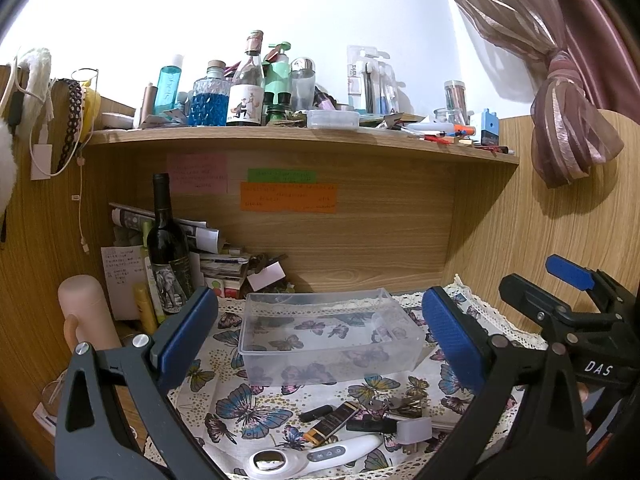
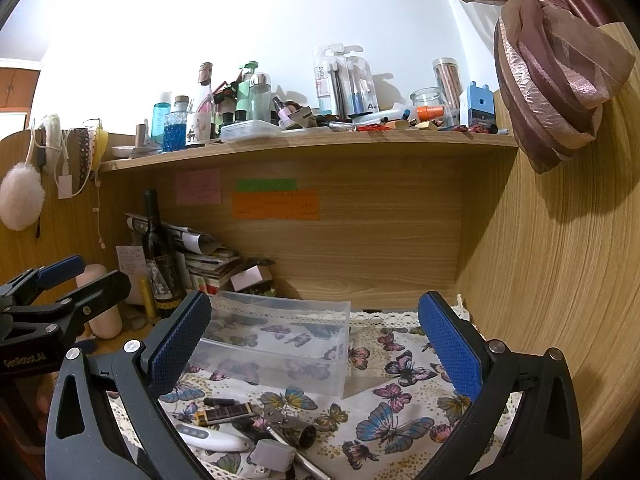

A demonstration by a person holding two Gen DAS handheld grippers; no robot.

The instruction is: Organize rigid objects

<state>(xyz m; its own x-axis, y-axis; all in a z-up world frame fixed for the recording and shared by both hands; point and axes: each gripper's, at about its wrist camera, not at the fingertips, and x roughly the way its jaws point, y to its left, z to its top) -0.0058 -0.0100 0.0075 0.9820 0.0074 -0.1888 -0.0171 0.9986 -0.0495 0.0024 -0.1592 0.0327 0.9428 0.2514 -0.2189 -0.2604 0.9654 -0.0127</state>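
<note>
An empty clear plastic box (image 1: 328, 336) stands on a butterfly-print cloth (image 1: 248, 408); it also shows in the right wrist view (image 2: 280, 340). In front of it lies a pile of small rigid items: a white handheld device (image 1: 316, 454), a black-and-gold tube (image 1: 332, 420), keys (image 1: 396, 406) and a white plug (image 1: 414, 432). The right wrist view shows the same pile: the device (image 2: 212, 438), the tube (image 2: 224, 414), the plug (image 2: 272, 458). My left gripper (image 1: 320, 340) is open, above the pile, facing the box. My right gripper (image 2: 316, 344) is open and empty to its right.
A wine bottle (image 1: 166, 248), a pink flask (image 1: 86, 312) and stacked papers (image 1: 216, 256) crowd the desk's back left. A shelf (image 1: 304, 140) above holds several bottles and stationery. A wooden side panel (image 2: 560, 280) and a tied curtain (image 2: 556, 92) are on the right.
</note>
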